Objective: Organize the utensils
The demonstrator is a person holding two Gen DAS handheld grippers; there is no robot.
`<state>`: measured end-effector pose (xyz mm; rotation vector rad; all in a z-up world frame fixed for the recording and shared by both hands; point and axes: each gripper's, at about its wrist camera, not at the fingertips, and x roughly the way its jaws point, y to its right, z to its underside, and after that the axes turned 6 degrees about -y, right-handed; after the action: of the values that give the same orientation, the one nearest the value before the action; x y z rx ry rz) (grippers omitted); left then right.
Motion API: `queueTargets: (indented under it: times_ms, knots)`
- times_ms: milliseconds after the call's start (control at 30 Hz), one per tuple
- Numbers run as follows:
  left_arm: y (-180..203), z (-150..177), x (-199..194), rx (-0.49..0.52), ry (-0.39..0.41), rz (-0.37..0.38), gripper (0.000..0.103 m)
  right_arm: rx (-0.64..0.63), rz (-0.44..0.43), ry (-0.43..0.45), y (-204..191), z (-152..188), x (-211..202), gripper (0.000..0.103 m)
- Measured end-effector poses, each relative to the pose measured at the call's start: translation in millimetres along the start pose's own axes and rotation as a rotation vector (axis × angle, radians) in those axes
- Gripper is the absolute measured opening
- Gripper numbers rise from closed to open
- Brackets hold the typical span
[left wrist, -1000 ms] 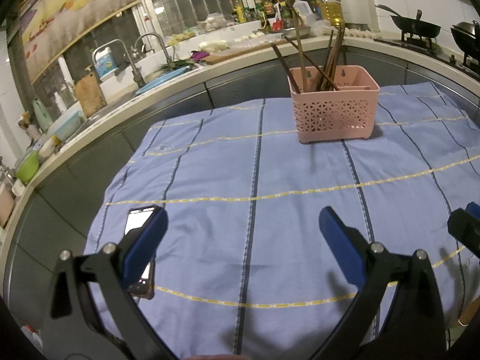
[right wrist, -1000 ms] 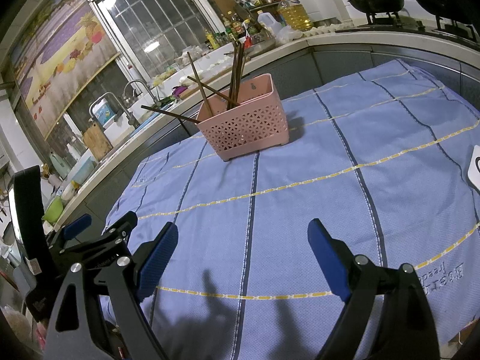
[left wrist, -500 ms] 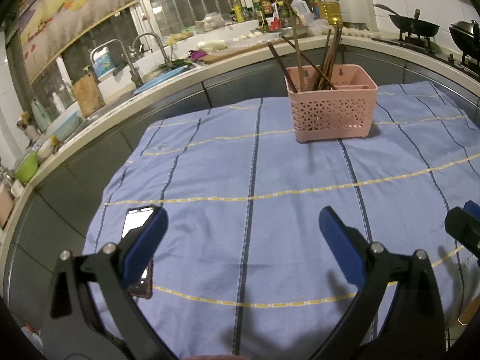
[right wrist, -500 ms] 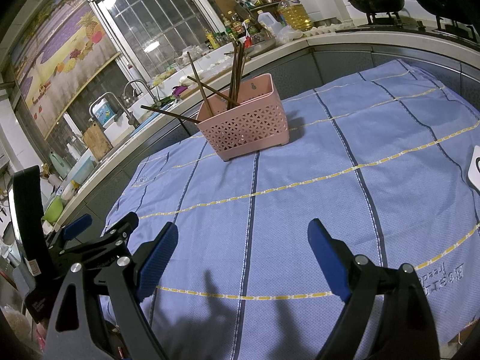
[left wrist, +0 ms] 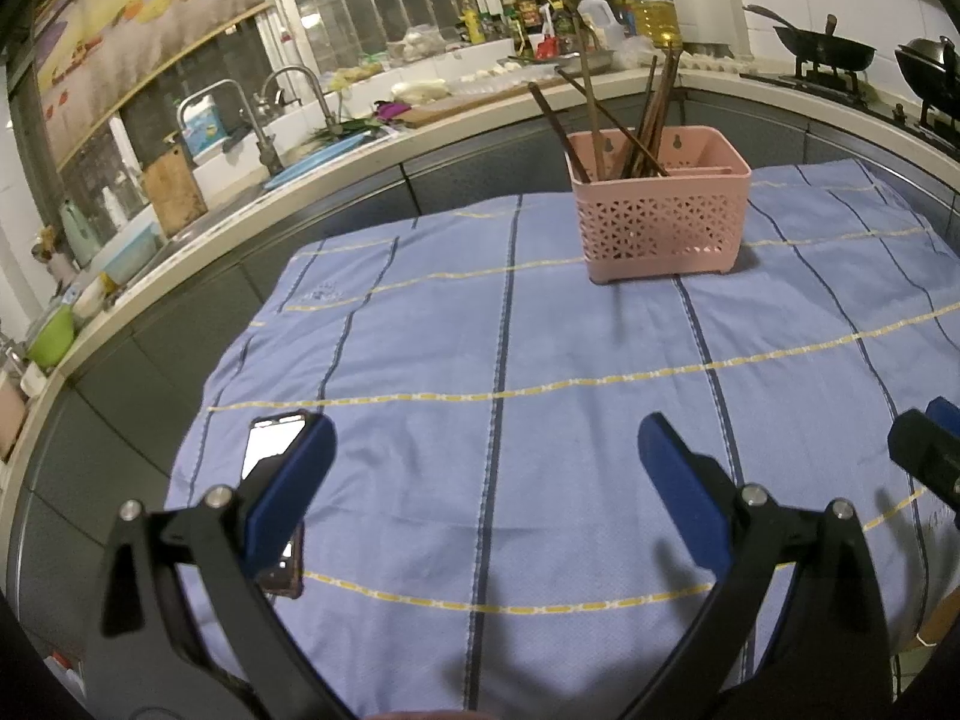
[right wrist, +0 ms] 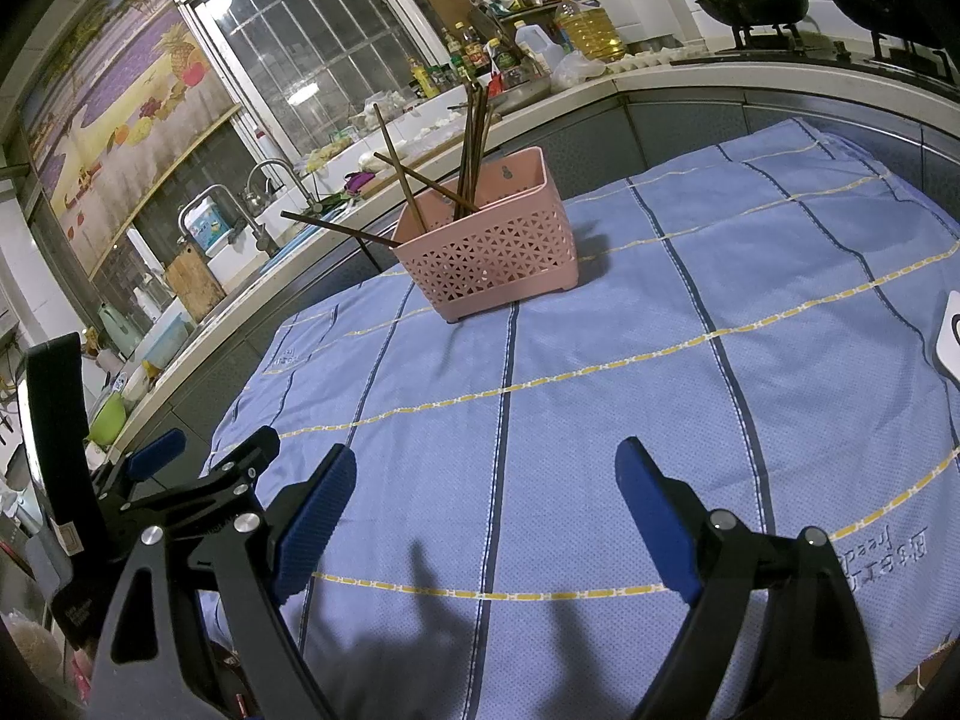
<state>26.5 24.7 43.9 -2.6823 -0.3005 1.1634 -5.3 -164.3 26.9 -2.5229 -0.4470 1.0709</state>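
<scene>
My right claw [right wrist: 483,516] hangs with its blue-padded jaws spread wide and nothing between them, tilted down over the light blue cloth with dark stripes and yellow dashed lines [right wrist: 600,360]. My left claw [left wrist: 480,468] is the same: jaws apart, empty, hovering over the near part of that cloth. Taking the pink perforated plastic basket [left wrist: 660,228] as my landmark, both claws sit well on the near side of it, with bare cloth between. A dark smartphone with a lit screen [left wrist: 273,456] lies well apart from the basket, toward its near left, half hidden behind my left claw's left finger. The task's things, the long dark brown wooden chopsticks [left wrist: 645,120], stand in the basket's left compartment, leaning at odd angles; in the right wrist view one of them [right wrist: 336,227] juts out almost level over the basket's left rim. The basket's other compartment looks empty from here, though I cannot see its bottom. I see no loose utensils on the cloth, so I judge the gathering done or nearly so, and what may remain is tidying that splayed bundle. If so, the next move calls for reaching across to the basket and pinching the jutting chopstick near its free end, closing gently so it does not lever the light basket over.
</scene>
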Motion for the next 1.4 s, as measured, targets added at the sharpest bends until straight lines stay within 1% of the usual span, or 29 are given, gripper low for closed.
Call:
queueTargets:
  times_ms: [1400]
  knots:
    - [2.7,-0.7,-0.4,0.002,-0.004,0.000,0.097,0.004,-0.001,-0.004,2.2,-0.3,0.7,0.087]
